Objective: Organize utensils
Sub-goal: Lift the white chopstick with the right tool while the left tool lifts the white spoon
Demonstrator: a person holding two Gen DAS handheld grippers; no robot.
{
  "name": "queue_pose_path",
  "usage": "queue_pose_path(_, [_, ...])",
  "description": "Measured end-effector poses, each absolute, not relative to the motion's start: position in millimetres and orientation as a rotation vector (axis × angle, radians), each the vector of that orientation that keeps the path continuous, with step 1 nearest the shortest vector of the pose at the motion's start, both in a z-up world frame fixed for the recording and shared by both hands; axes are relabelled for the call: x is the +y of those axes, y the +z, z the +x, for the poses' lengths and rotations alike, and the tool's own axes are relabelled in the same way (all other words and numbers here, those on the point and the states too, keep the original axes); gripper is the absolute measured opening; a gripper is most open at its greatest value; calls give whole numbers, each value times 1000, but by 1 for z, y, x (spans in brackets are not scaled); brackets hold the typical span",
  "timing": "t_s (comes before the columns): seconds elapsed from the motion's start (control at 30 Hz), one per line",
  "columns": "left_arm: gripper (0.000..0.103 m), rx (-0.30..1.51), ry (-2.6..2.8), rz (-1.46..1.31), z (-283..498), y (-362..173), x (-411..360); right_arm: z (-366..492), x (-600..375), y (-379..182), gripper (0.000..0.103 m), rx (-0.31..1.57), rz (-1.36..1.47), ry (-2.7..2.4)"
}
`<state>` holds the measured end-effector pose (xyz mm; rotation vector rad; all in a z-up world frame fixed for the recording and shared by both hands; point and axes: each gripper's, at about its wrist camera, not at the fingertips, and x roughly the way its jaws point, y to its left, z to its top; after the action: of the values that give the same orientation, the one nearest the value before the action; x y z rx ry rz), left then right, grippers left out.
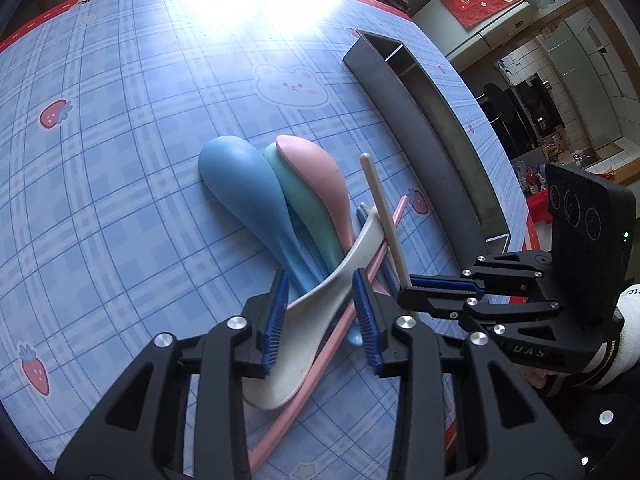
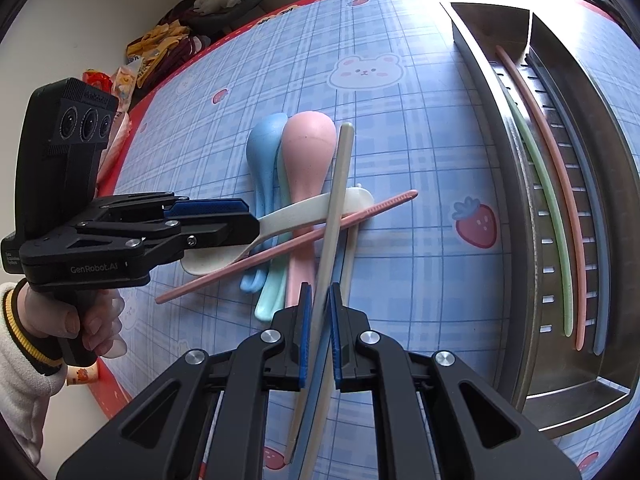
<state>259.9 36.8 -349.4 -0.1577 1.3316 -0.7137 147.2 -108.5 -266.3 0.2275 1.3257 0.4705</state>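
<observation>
Two grippers: both over the utensil pile.
Right gripper: pinched on a cream chopstick, tilted across the pile.
Left gripper: pads spread around the cream spoon's handle; contact unclear.
Pile: blue spoon, green spoon, pink spoon, pink chopstick on the checked tablecloth.
Metal tray: beside the pile, holding three chopsticks.

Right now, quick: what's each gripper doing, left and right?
Left gripper: part open around the cream spoon; a grip cannot be told.
Right gripper: shut on a cream chopstick.
</observation>
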Motion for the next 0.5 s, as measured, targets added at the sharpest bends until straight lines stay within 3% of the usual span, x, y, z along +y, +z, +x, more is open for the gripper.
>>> queue_pose_path(0.43, [40,1328,-770,-96,257,-347,29,148,-111,-267,9,1327,230,471])
queue_pose_path(0.5, [33,1316,-772,-25,254,-346,21,148,-111,-267,9,1327,232,471])
